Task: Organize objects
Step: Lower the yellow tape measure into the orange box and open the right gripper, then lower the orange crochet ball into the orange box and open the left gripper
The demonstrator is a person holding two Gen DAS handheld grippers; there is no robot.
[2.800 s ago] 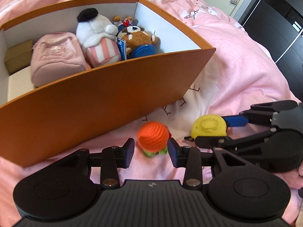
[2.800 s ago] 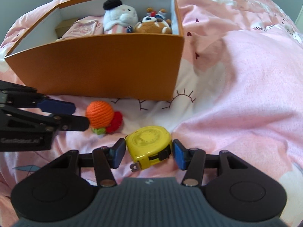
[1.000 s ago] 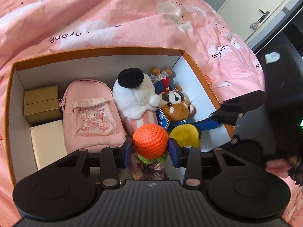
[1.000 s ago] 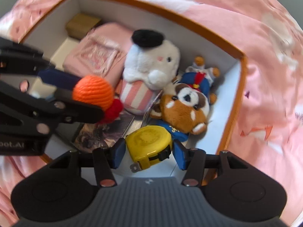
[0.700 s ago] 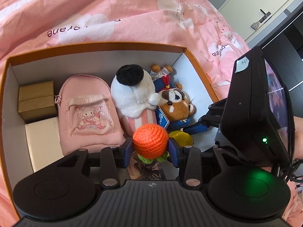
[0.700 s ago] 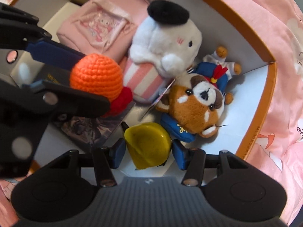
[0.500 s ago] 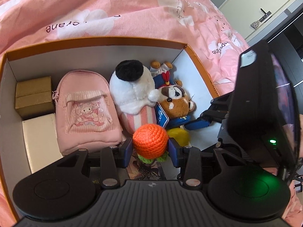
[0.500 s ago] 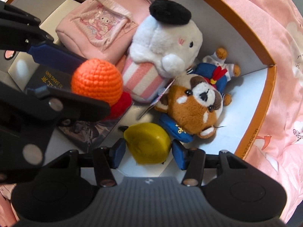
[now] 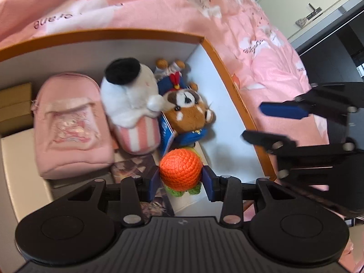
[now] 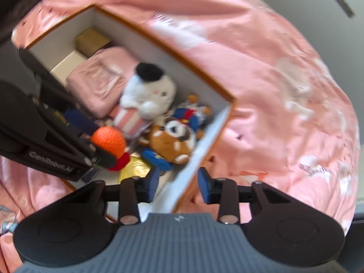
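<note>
My left gripper (image 9: 180, 180) is shut on the orange crochet ball (image 9: 180, 168), which has green and red bits under it. It hangs low inside the orange box (image 9: 227, 72) in front of the plush toys. The yellow tape measure (image 10: 134, 167) lies on the box floor below the ball, free of any gripper. My right gripper (image 10: 177, 182) is lifted over the box's right wall (image 10: 200, 150). Its jaws are closing with nothing held between them. In the left wrist view the right gripper (image 9: 252, 121) is beside the box's right rim.
The box also holds a pink mini backpack (image 9: 70, 125), a white plush with a black cap (image 9: 129, 100), a brown bear plush (image 9: 188, 111), a gold carton (image 9: 13, 104), a cream carton (image 9: 18, 154) and a printed card (image 9: 134, 166). Pink bedding (image 9: 159, 4) surrounds the box.
The right gripper let go of the tape measure, which now lies in the box, then rose and drew back over the right wall with narrower jaws. The left gripper shifted slightly, still holding the ball.
</note>
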